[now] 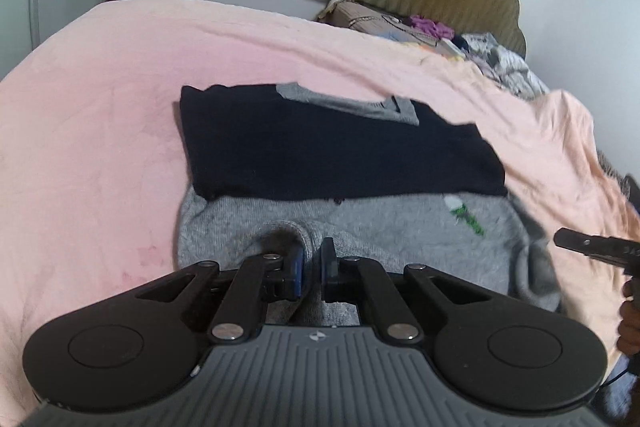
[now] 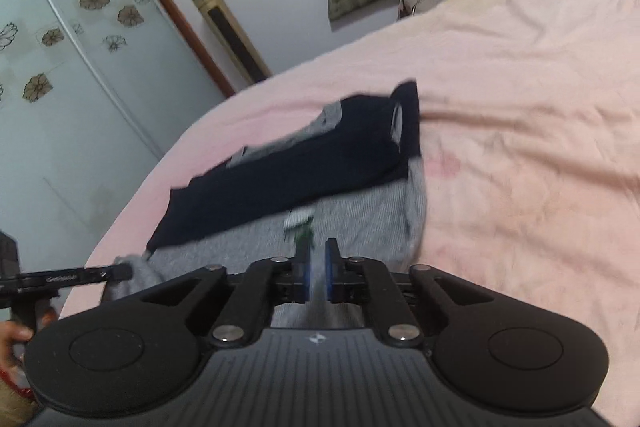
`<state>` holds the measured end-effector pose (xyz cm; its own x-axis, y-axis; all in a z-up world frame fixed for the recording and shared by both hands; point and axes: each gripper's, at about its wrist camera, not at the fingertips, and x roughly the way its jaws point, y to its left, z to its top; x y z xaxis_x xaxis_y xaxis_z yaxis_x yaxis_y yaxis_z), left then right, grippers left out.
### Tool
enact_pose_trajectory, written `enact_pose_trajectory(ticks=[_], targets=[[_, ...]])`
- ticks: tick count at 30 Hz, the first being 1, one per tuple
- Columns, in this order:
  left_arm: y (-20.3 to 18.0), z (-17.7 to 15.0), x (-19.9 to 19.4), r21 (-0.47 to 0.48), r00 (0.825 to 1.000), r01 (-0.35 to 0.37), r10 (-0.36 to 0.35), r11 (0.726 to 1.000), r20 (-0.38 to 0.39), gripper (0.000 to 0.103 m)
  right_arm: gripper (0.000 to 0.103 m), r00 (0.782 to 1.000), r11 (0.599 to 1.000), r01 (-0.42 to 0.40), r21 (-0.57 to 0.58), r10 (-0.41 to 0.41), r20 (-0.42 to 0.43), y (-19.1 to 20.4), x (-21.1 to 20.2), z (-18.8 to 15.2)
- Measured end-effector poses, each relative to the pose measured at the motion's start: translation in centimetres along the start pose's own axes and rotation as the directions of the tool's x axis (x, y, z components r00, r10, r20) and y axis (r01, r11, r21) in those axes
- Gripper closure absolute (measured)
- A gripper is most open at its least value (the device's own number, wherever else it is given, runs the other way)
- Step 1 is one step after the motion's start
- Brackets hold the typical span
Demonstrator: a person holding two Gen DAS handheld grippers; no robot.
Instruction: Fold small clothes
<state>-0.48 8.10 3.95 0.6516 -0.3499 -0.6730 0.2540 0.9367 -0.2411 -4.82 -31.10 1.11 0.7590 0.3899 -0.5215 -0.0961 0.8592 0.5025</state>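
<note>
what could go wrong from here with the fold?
1. Left tongs pinch a raised ridge of the grey garment; if the grip is shallow it may slip during a lift.
2. The dark folded part lies loose on top, so pulling the grey hem could drag it askew.
3. Right tongs look nearly closed over the grey fabric; whether they hold cloth is unclear, so the lift may go uneven.

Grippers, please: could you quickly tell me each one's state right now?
Left gripper: shut on grey garment.
Right gripper: shut on grey garment.
</note>
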Motion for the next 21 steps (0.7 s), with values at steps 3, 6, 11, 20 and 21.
enact_pose_trajectory(ticks=[3,6,11,20,21], targets=[[0.2,-0.9,-0.2,0.015,1.0,-0.011,0.011,1.0,-0.002,0.078,0.048,0.998,0.999,0.039,-0.01,-0.04,-0.038,-0.5,-1.3,-1.4],[1.3,-1.9,-1.1,-0.007,1.0,-0.005,0.005,1.0,0.013,0.027,0.029,0.998,1.0,0.004,-0.025,-0.006,-0.069,-1.0,-2.5,-3.4],[2.5,-4.2,-3.3,0.003,1.0,-0.005,0.005,1.0,0.002,0.023,0.03,0.983,0.998,-0.053,-0.043,0.044,-0.179,-0.8,-3.3,-6.5],[5.3,-8.9,-6.1,-0.076,0.994,0.082,-0.087,0.994,-0.065,0.025,0.025,0.96,0.907,0.149,-0.395,-0.228,-0.162,5.5,-3.9,-10.3],[5.1,-9.1,-6.3,-0.066,0.995,0.077,-0.082,0.995,-0.065,0.025,0.025,0.952,0.873,0.172,-0.457,-0.266,-0.15,6.1,-3.9,-10.8]])
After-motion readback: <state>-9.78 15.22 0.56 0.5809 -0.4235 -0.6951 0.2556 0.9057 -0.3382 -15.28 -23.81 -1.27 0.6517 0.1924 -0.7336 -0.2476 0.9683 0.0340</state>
